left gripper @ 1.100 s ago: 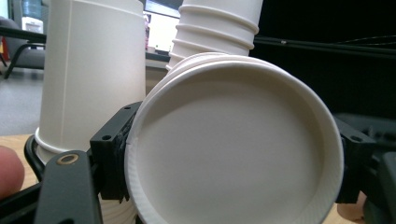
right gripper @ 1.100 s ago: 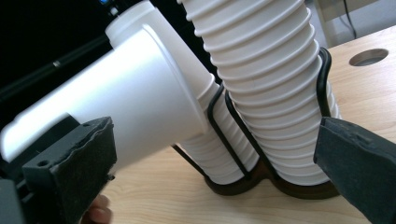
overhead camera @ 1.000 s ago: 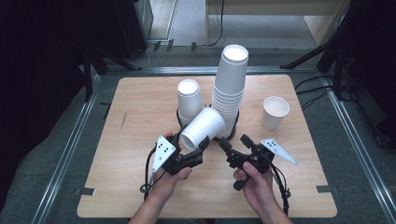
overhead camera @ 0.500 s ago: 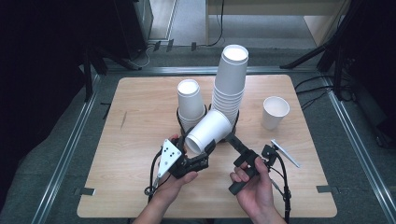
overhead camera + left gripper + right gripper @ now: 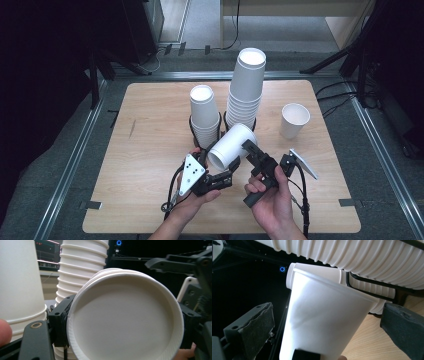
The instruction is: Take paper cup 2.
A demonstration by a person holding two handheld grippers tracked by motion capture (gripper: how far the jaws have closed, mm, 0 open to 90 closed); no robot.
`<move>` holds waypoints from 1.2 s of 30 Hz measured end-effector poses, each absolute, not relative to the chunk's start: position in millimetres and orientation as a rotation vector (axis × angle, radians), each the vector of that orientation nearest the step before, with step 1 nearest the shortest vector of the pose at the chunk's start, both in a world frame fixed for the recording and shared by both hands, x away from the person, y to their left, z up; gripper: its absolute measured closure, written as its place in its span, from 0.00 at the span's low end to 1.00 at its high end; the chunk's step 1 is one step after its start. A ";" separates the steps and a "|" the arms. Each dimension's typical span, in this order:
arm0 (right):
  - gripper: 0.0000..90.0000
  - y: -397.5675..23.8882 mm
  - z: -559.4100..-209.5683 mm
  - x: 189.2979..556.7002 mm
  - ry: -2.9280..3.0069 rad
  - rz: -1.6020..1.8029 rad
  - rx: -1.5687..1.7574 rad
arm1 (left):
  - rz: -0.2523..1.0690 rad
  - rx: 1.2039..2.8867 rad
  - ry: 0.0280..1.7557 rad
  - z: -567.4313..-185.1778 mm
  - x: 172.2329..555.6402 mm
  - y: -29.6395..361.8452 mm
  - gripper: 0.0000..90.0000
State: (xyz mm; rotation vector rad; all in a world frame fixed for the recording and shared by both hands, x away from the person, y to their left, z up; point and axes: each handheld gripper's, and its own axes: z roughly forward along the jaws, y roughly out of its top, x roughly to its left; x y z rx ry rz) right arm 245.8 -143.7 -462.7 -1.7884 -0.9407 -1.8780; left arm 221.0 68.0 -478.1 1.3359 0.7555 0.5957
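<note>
My left gripper [image 5: 220,177] grasps the tilted paper cup [image 5: 231,145] by its rim, just before the tall cup stack [image 5: 246,90]. My right gripper [image 5: 260,157] has its jaws released around that cup.

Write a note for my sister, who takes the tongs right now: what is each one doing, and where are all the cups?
Left tongs: shut on the rim of the tilted cups, which are nested together and held above the table, mouth toward you.
Right tongs: open, jaws on either side of those cups' body, pads not pressing.
Short stack and tall stack stand in black holders mid-table.
Single cup stands upright, alone, on the right of the table.
Done: one cup is set out.
Left, probably: grip the outer cup with the right tongs, pull it off, stand it on the table.
</note>
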 end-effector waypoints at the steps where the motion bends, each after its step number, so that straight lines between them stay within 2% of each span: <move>1: 0.00 -143.9 -463.8 246.9 -0.936 -1.882 -1.789 | 0.593 1.340 0.752 -478.4 220.4 66.7 0.24; 25: 0.00 -143.7 -471.1 253.5 -0.856 -1.832 -1.785 | 0.554 1.362 0.705 -481.0 212.3 52.3 0.24; 33: 0.03 -143.0 -473.2 255.3 -0.859 -1.841 -1.746 | 0.539 1.374 0.676 -482.4 211.9 51.6 0.24; 36: 0.08 -143.1 -472.6 255.0 -0.850 -1.853 -1.742 | 0.523 1.373 0.667 -483.0 213.0 53.0 0.24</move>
